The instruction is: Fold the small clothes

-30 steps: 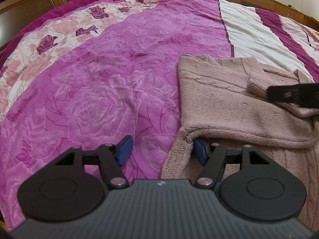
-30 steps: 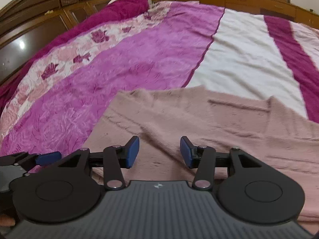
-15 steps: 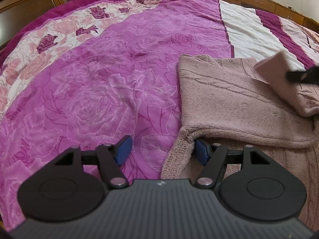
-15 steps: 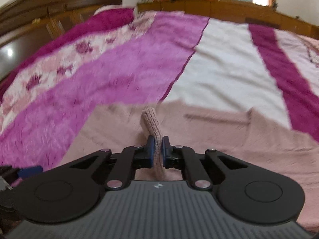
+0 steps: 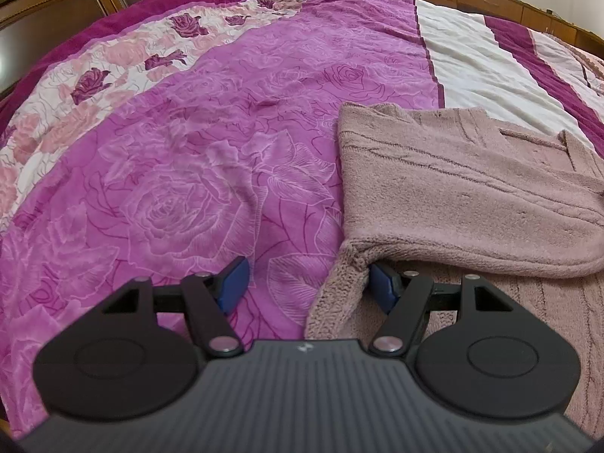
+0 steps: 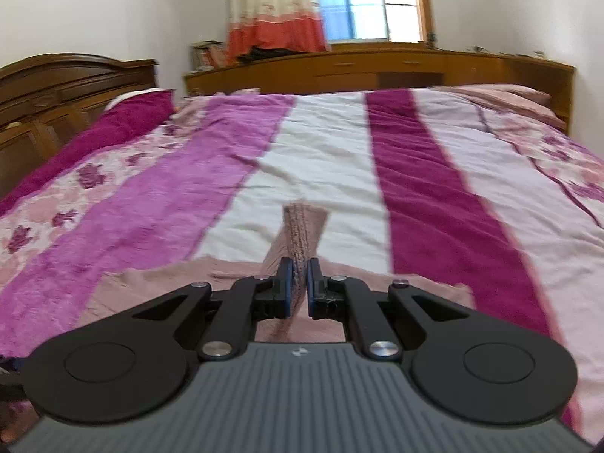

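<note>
Sweater (image 5: pixel 464 196) lies at lower right on the bedspread (image 5: pixel 226 132); right gripper (image 6: pixel 296 283), previously released, now clamps its lifted cuff (image 6: pixel 302 234), starting a sleeve fold, while left gripper (image 5: pixel 305 283) remains spread.

From the left wrist we look steeply down, close over the bedspread (image 5: pixel 196 173), with the sweater (image 5: pixel 464 196) on our right. From the right wrist we look more nearly level along the bed to the window (image 6: pixel 368 0). Both views share the striped bedspread and the sweater.
</note>
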`<state>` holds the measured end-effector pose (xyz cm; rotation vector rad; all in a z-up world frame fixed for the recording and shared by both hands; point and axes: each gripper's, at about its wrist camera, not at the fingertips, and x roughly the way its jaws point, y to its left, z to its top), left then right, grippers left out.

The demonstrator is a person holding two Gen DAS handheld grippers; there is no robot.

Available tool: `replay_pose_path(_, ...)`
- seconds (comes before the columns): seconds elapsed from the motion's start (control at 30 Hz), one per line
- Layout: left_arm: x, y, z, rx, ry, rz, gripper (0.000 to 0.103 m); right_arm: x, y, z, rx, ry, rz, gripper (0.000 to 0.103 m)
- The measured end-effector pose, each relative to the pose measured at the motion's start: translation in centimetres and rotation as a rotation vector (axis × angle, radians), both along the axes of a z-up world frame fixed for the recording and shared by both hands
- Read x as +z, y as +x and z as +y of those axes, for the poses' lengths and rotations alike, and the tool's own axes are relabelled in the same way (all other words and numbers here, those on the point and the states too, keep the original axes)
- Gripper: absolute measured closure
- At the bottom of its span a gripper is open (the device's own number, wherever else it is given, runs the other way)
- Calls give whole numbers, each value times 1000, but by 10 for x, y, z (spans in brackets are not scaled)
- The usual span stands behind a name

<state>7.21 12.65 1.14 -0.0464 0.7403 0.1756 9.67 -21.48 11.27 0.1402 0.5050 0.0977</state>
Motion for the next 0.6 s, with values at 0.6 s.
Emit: replay_pose_path(0.6,0,0,0,2,5,-3,34,-67,-51,-68,-161,18,166,70)
